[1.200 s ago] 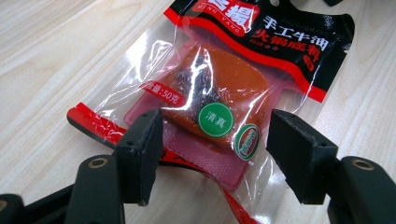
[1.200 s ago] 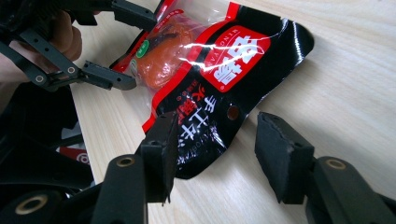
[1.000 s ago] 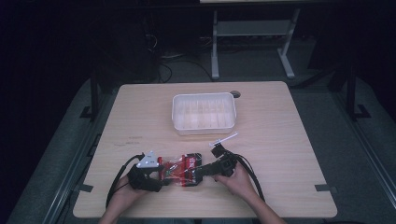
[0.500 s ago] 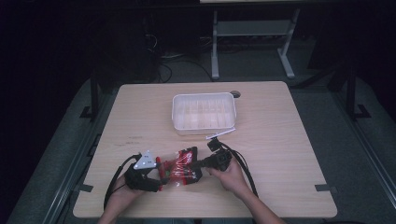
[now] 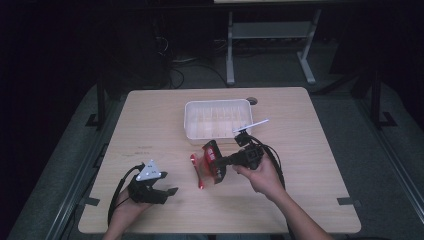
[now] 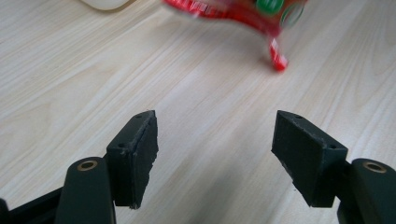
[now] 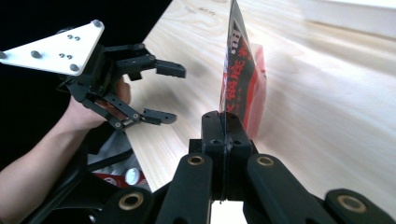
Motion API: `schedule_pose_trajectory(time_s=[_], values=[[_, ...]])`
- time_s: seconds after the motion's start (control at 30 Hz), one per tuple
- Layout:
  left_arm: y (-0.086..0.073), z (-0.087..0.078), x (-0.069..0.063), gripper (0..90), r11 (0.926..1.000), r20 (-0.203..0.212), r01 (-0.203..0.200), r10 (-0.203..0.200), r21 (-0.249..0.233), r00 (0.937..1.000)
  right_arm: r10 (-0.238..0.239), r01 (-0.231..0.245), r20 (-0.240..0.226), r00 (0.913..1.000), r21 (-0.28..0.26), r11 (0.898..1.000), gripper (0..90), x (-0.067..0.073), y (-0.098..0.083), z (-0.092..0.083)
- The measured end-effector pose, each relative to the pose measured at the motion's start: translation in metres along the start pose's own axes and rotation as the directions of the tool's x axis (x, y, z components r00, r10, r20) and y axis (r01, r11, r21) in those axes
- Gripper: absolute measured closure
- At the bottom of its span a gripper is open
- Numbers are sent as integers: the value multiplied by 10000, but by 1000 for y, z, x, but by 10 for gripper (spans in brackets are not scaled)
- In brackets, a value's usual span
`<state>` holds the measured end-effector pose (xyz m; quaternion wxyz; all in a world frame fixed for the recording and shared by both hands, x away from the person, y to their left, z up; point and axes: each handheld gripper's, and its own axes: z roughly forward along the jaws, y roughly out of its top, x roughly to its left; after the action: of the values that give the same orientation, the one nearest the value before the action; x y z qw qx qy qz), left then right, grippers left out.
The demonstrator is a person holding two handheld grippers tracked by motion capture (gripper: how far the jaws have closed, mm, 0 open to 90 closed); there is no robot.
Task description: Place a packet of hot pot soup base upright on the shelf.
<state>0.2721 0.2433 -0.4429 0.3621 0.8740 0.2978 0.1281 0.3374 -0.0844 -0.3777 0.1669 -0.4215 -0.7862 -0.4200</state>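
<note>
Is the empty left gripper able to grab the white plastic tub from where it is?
Probably yes: the left gripper is open, and bare wooden table lies between it and the white plastic tub. The red packet hangs off to the side.

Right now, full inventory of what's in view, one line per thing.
table: one, light wood, centre of the high view.
tray: one, white, shallow, empty, far-middle of the table.
snack packet: one, red, clamped at one edge by the right gripper, in front of the tray.
metal stand: one, grey, on the floor beyond the table.
left gripper: one, black with a grey plate, jaws open over bare table, near-left.
right gripper: one, black, jaws shut on the packet, near-centre.
hands: two, one on each gripper, entering from the near edge.
</note>
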Motion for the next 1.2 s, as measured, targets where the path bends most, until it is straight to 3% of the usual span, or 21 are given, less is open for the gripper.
schedule_pose_trajectory(time_s=[0.23, 0.7, 1.2], values=[[-3, -2, 3, 301, 9997, -128, 245, -246, -69, 9996, 140, -135, 293, 9995, -179, 9997, 898, 1, 7, -25], [-5, -4, 6, 300, 9996, -252, 283, -285, -63, 9993, 362, -297, 926, 9950, -702, 9971, 897, 7, 27, -63], [-5, -7, 7, 298, 9997, -295, 235, -238, -89, 9993, 985, -675, 2095, 9728, -1503, 9863, 897, 6, 79, -86]])
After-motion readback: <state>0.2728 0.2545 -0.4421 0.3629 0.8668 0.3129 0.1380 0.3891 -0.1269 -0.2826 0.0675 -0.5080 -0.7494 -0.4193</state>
